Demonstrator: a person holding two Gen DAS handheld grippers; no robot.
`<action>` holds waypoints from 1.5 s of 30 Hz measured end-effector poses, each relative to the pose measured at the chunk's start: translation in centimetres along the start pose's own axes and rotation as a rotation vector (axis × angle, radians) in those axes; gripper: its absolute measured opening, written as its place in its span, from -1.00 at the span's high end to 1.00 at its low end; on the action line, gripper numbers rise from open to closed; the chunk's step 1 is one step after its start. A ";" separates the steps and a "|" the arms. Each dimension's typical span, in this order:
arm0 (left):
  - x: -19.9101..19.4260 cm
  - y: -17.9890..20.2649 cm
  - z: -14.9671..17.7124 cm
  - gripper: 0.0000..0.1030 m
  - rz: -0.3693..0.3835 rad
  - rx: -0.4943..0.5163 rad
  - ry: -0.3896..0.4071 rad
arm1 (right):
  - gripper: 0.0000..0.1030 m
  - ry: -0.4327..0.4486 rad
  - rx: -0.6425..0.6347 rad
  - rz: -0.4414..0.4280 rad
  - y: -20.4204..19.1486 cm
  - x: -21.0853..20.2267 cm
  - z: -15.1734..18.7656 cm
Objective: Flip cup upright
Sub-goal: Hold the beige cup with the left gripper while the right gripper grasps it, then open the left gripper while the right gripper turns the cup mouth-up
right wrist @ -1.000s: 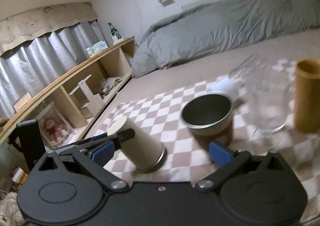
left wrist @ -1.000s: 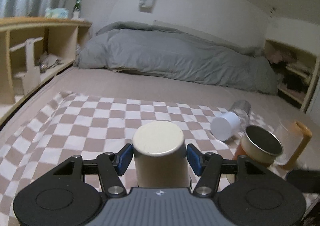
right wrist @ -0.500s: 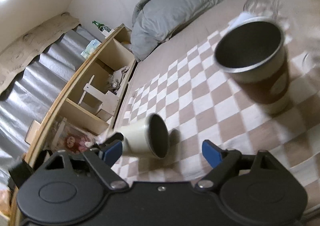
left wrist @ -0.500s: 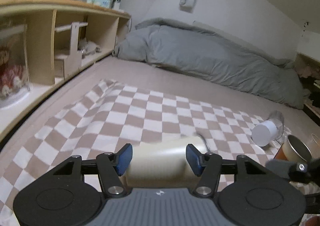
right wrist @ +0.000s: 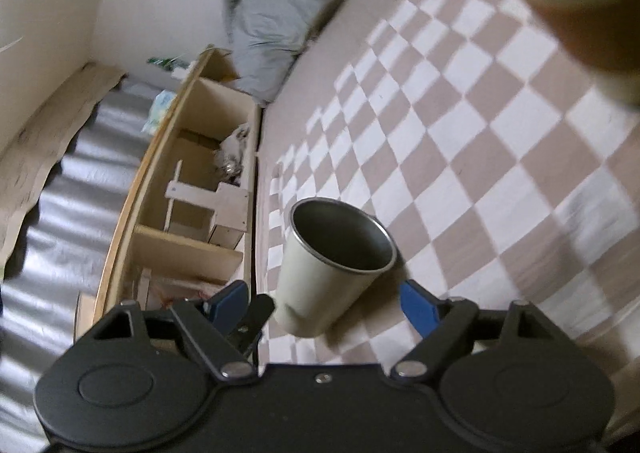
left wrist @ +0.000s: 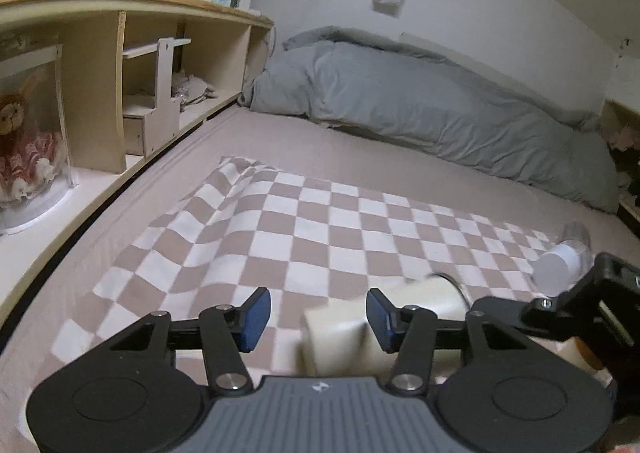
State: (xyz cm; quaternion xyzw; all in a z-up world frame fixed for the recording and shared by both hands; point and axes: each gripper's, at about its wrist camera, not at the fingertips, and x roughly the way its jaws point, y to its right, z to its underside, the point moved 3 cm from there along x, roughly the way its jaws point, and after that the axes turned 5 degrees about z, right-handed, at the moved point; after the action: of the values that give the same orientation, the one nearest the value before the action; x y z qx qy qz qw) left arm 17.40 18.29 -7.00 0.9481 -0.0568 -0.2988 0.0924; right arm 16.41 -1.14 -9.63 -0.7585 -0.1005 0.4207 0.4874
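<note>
1. The left gripper (left wrist: 316,317) hangs low over the checkered cloth (left wrist: 320,229), blue pads spread apart and holding nothing.
2. The cream cup (left wrist: 384,317) (blurred in this view) sits toward the right-hand pad, on its side or tilted; contact cannot be told.
3. The right gripper (right wrist: 324,303) also stands spread wide, the cup (right wrist: 332,265) between its fingers, mouth up and facing the lens, untouched.
4. A brown steel-rimmed tumbler (right wrist: 576,1) stands farther on the cloth.
5. Beyond lie a grey duvet (left wrist: 420,109) and wooden shelf (left wrist: 132,53).
</note>
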 end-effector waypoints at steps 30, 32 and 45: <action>2.5 0.9 2.3 -0.06 0.008 0.141 -0.120 | -0.38 -0.024 -0.266 0.088 -2.6 5.5 -1.7; 2.3 1.3 2.2 -0.06 0.020 0.127 -0.107 | -0.37 0.036 -0.366 0.081 -3.2 4.6 -1.7; 1.3 3.4 4.0 -0.31 0.035 -0.060 0.015 | -0.37 0.489 -1.031 0.243 -2.0 -1.2 -1.0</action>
State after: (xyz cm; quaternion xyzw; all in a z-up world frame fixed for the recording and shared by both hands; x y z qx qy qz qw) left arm 16.01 14.19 -10.20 0.9459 -0.0634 -0.2919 0.1266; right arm 16.87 -1.50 -7.18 -0.9789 -0.0893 0.1831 0.0128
